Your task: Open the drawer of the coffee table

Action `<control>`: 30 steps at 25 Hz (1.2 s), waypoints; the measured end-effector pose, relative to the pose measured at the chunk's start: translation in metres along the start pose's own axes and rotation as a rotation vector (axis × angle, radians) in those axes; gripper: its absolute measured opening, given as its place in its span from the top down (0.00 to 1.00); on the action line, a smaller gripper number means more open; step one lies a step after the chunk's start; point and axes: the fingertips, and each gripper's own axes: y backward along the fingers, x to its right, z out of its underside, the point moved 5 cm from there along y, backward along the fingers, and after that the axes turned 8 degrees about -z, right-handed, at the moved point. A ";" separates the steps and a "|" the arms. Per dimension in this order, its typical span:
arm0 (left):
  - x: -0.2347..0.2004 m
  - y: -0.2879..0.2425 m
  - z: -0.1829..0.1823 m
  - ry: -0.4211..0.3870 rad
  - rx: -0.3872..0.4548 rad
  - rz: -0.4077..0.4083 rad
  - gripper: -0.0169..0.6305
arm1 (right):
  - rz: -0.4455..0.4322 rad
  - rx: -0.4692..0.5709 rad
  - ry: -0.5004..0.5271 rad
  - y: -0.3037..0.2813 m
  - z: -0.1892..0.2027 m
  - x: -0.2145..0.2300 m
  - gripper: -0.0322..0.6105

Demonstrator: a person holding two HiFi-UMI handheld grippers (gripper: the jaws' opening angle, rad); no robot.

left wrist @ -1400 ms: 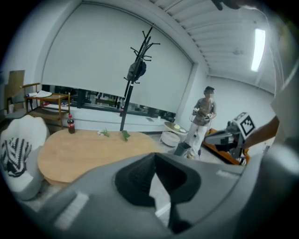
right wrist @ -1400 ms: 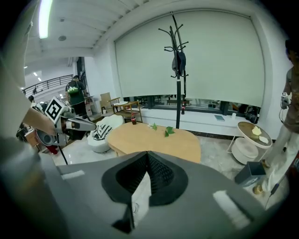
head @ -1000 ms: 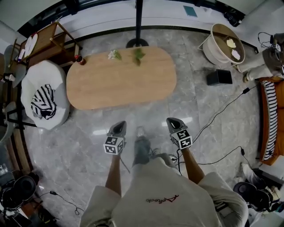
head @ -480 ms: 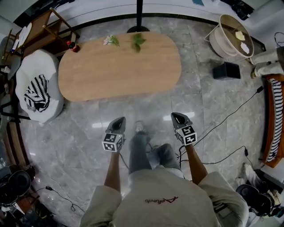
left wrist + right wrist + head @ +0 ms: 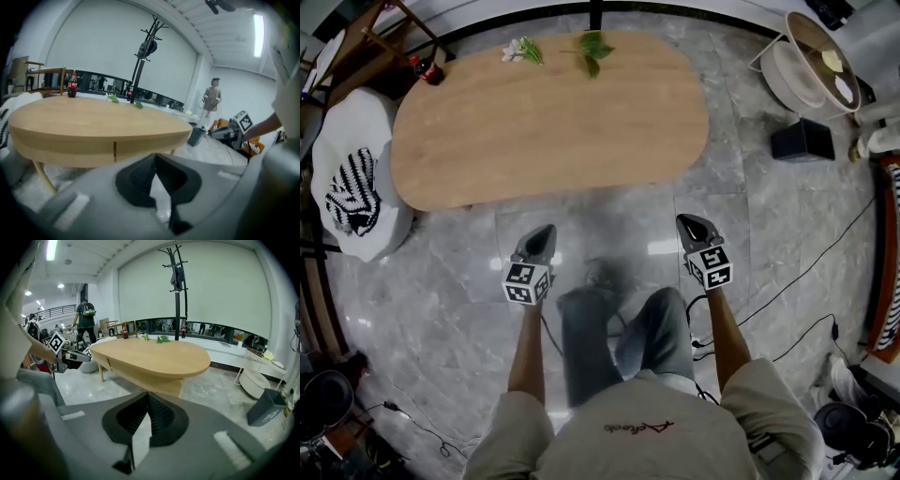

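With both pairs of jaws pressed together and nothing between them, the left claw [image 5: 546, 230] [image 5: 155, 157] and the right claw [image 5: 686, 220] [image 5: 148, 394] are held out side by side, well apart from each other, each aimed forward and somewhat downward. Each carries its marker cube, left [image 5: 526, 282] and right [image 5: 711, 267], at the wrist end. Both claws hang over the grey marble floor [image 5: 450, 291], short of the coffee table [image 5: 553, 122] and touching no part of it. The person's bent legs in jeans [image 5: 609, 337] sit between the two forearms. Coffee table stands just ahead, long side facing the claws; oval wooden tabletop [image 5: 93, 117] [image 5: 154, 355] over a deep side band. Drawer seam [image 5: 115, 151] shows as one dark vertical line in that band, a little left of the left claw's line; the band lies flush, drawer closed. Which side of the seam is the drawer front, cannot tell. Far edge of the tabletop: cola bottle [image 5: 424, 68] [image 5: 72, 85] at the left end, white flower [image 5: 517, 49], green sprig [image 5: 593, 47]. Behind the table, a black coat stand [image 5: 143, 51] [image 5: 177, 277]. Left of the table, a white seat [image 5: 356, 141] with a striped cushion [image 5: 352, 192]. Right of it, a black bin [image 5: 802, 141] [image 5: 266, 408] and loose cables [image 5: 806, 272] on the floor.
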 end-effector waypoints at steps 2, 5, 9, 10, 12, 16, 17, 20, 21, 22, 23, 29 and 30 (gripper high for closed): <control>-0.009 -0.020 0.021 -0.001 0.011 0.001 0.98 | 0.003 0.004 0.027 -0.019 0.018 0.011 0.95; -0.023 -0.047 0.049 -0.003 0.030 0.004 0.98 | -0.002 0.015 0.065 -0.051 0.039 0.026 0.95; -0.044 -0.074 0.083 -0.022 0.056 0.003 0.98 | -0.011 0.045 0.112 -0.091 0.062 0.038 0.95; -0.048 -0.080 0.092 -0.022 0.066 0.002 0.98 | -0.014 0.051 0.124 -0.100 0.068 0.041 0.95; -0.055 -0.091 0.108 -0.041 0.078 0.001 0.98 | -0.020 0.064 0.139 -0.115 0.082 0.046 0.95; -0.064 -0.113 0.131 -0.072 0.114 -0.001 0.98 | -0.016 0.094 0.165 -0.135 0.106 0.057 0.95; -0.065 -0.116 0.135 -0.077 0.125 -0.002 0.98 | -0.017 0.099 0.175 -0.139 0.112 0.058 0.95; -0.067 -0.123 0.149 -0.094 0.147 -0.008 0.98 | -0.023 0.123 0.200 -0.150 0.125 0.059 0.95; -0.067 -0.125 0.152 -0.099 0.155 -0.013 0.98 | -0.026 0.137 0.207 -0.153 0.127 0.059 0.95; -0.066 -0.126 0.154 -0.104 0.164 -0.018 0.98 | -0.030 0.152 0.215 -0.154 0.129 0.060 0.94; -0.063 -0.127 0.155 -0.110 0.174 -0.021 0.98 | -0.034 0.167 0.222 -0.154 0.132 0.062 0.95; -0.044 -0.137 0.149 -0.096 0.226 0.002 0.98 | -0.057 0.254 0.179 -0.146 0.144 0.076 0.95; -0.041 -0.136 0.148 -0.072 0.235 0.014 0.98 | -0.075 0.266 0.156 -0.145 0.145 0.075 0.94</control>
